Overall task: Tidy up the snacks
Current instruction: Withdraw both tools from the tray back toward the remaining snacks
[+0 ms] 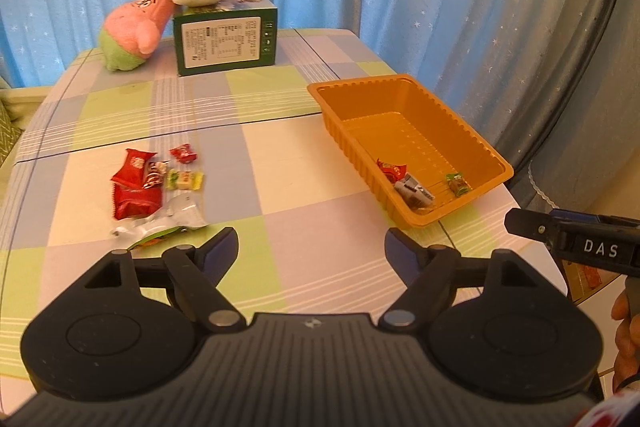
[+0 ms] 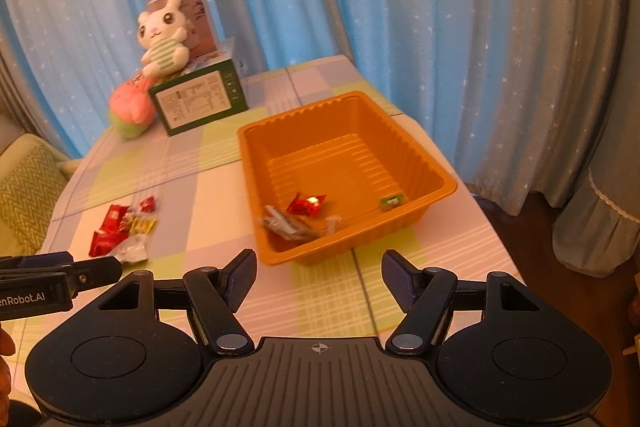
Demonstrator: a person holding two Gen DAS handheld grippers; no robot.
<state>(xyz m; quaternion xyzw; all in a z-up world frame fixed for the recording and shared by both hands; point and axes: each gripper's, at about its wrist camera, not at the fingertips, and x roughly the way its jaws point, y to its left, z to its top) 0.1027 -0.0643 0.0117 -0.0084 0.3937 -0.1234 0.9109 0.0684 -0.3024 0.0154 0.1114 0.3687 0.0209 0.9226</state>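
Both the left gripper and right gripper hold their fingers apart, empty. Loose snacks lie centre-left on the bench; 3 sit in the orange tray, centre-right.

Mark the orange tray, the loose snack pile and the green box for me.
orange tray [image 2: 400, 131], right wrist view, far-right wall.
snack pile [image 1: 138, 195], left wrist view, big red packet.
green box [image 1: 226, 43], left wrist view, front label.
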